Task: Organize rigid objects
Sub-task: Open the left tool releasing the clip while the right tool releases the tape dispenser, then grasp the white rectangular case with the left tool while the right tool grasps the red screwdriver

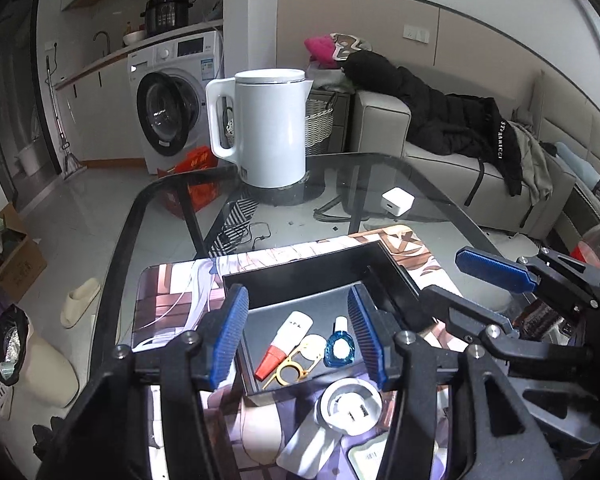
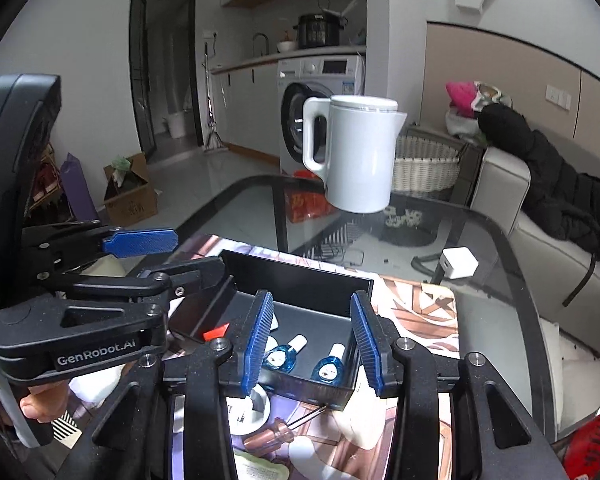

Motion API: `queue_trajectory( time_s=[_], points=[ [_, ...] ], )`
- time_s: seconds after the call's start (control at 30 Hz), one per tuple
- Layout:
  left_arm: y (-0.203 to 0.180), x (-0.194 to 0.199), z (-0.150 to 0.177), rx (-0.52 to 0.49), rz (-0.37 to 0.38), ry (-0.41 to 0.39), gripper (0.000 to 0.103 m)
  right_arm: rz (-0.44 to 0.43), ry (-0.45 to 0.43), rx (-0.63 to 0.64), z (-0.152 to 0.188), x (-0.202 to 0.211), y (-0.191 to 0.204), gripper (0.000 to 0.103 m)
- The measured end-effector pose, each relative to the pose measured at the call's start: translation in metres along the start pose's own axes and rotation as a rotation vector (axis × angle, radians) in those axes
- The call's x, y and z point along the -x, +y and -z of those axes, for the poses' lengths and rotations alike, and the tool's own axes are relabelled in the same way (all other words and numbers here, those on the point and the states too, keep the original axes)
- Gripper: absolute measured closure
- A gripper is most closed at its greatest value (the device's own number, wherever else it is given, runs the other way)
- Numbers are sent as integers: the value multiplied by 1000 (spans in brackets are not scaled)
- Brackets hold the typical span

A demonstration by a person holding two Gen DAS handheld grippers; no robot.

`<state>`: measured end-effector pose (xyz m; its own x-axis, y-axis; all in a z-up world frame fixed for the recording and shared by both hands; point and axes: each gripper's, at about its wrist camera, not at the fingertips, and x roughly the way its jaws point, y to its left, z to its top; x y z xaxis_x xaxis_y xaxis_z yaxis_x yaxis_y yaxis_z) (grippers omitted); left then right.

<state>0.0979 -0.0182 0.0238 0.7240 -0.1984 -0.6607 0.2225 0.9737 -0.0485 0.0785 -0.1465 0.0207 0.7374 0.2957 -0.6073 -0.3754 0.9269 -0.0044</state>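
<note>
left claw (image 1: pixel 300 336): open, empty, above black box (image 1: pixel 308 268)
right claw (image 2: pixel 312 344): open, empty
box contents: blue bottle (image 1: pixel 339 349), red-capped tube (image 1: pixel 286 342), corralled
round plug (image 1: pixel 350 402): just outside box, probably unsorted

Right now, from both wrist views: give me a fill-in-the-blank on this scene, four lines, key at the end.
1. The black tray stands on a printed ____.
2. In the right wrist view, ____ blue bottles lie in the tray.
3. The white kettle has its handle on the ____ side of the picture in both views.
4. The left claw and right claw hold ____ between their pads.

Missing words: mat; two; left; nothing
</note>
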Motion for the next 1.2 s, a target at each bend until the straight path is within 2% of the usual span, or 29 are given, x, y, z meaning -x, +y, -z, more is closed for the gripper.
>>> queue_trajectory(
  time_s=[0.13,0.3,0.43,0.63,0.97,1.2],
  points=[
    [-7,7,10,-34,5,12,51,-17,-24,53,7,19,14,61],
    [-8,5,28,-44,18,68,50,-42,1,70,18,28,20,61],
    [-5,1,41,-35,38,117,50,-68,64,52,28,20,14,61],
    [-12,-3,53,-77,38,154,49,-83,130,61,44,7,14,61],
    [-19,-13,66,-86,44,220,46,-87,160,101,54,0,23,61],
    [-17,-25,76,-98,21,280,41,-85,239,92,59,-11,15,61]
  ],
)
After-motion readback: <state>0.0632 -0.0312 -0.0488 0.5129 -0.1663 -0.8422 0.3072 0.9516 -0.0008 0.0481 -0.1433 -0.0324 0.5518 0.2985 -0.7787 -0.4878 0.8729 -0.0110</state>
